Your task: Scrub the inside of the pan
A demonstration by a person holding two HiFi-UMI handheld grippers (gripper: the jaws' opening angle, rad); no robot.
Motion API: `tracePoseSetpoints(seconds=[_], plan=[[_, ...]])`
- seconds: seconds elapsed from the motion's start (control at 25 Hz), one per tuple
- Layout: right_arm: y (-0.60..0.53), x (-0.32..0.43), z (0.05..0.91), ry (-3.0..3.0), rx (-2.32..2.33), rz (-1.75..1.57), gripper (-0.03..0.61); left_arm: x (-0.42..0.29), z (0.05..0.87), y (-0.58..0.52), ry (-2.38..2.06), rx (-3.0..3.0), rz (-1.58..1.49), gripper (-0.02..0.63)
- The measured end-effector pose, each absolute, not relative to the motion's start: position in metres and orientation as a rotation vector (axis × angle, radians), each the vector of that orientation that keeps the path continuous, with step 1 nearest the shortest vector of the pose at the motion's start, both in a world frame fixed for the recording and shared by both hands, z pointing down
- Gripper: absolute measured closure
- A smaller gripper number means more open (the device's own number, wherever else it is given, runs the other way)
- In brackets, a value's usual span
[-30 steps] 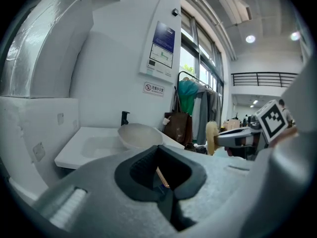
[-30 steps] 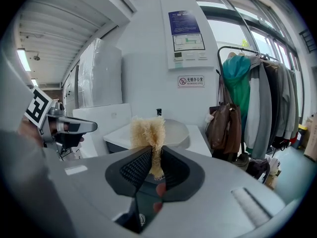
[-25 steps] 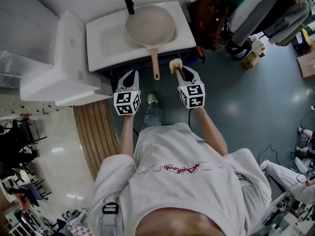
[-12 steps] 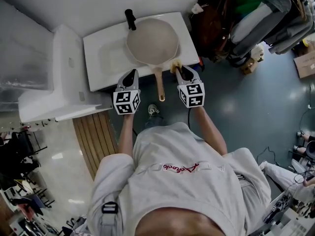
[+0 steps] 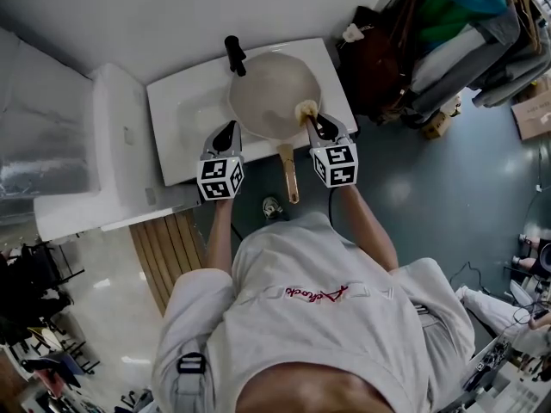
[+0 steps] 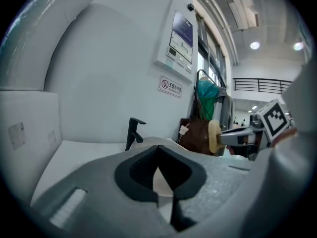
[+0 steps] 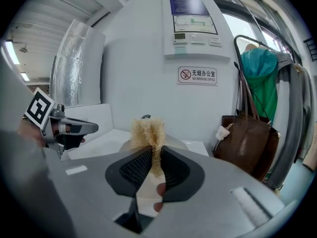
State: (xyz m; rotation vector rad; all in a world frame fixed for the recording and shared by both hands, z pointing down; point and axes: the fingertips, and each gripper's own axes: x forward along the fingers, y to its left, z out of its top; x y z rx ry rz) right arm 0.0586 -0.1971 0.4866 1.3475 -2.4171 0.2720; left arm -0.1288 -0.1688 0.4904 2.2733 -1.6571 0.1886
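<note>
Pan [image 5: 269,93] sits in the sink [image 5: 185,114], handle jutting over the front edge. Right tongs [image 5: 313,122] clamp a scrubber [image 5: 305,110] over the pan's near rim. Left tongs [image 5: 227,131] are together, holding nothing, at the sink's edge.

The right gripper [image 5: 318,126] holds a scrubber [image 5: 305,110] over the pan [image 5: 269,93] on the sink [image 5: 176,110].

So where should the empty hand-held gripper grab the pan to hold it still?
By the long handle, probably coming from the front with the left hand-held gripper. The pan sits in the sink, and its handle sticks out past the front edge, pointing at the person.
</note>
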Motion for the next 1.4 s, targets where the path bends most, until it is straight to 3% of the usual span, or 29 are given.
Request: tracePoseSetpoints(seconds=[1.4], plan=[[-0.284,0.019,0.52,-2.434,1.068,0.24,0.511,-0.172,0.562,-0.217,-1.749,2.006,0.251,0.614]])
